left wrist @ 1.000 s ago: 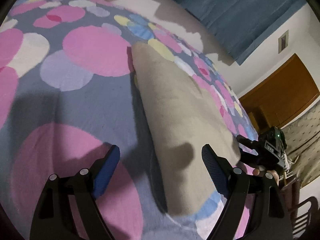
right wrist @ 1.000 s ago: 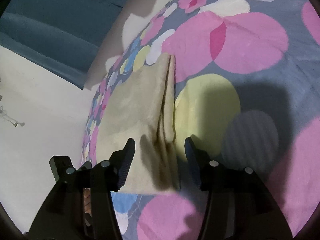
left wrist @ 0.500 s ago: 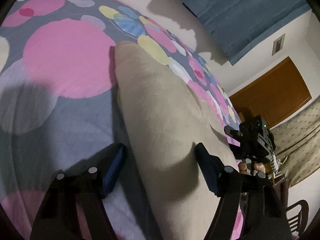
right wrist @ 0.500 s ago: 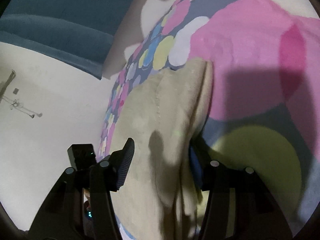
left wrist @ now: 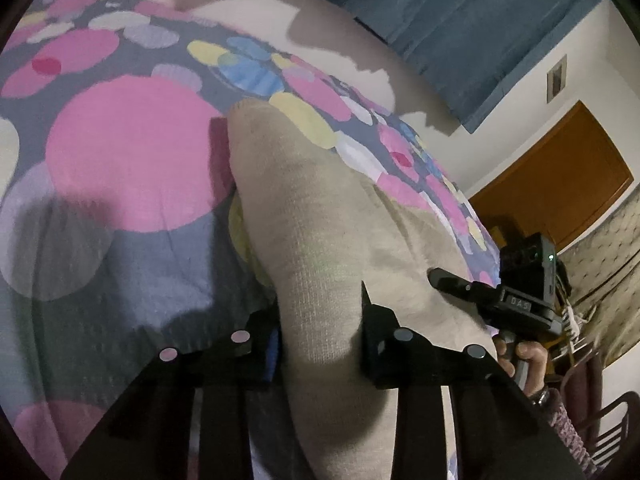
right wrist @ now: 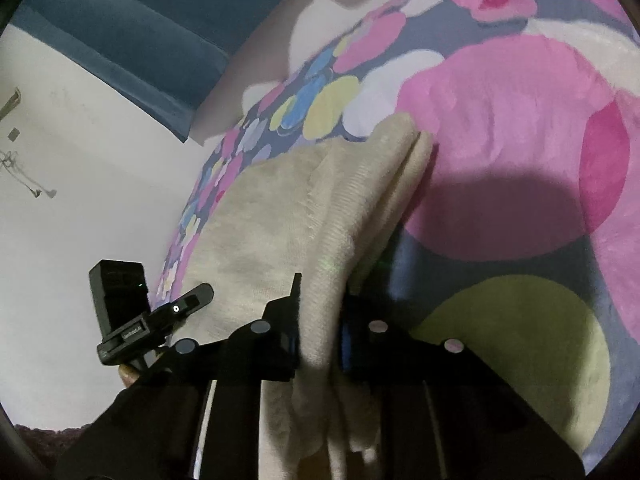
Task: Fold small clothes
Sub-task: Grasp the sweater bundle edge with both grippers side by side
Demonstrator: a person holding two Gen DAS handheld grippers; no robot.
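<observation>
Both tongs seize a beige garment on a spotted bed

The left tongs [left wrist: 320, 320] and right tongs [right wrist: 318, 332], having just closed, each clamp a near edge of the beige garment [left wrist: 320, 216], which stretches ahead across the bedspread [left wrist: 120, 152], apparently ready for lifting into a fold.

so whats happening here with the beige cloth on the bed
A person holds a gripper in each hand and is folding a beige cloth that lies on a bedspread with big coloured dots. The left gripper and the right gripper have each just been closing on one near edge of the cloth, and both now pinch a bunched fold between their fingers. The far end of the cloth rests on the bedspread.
</observation>
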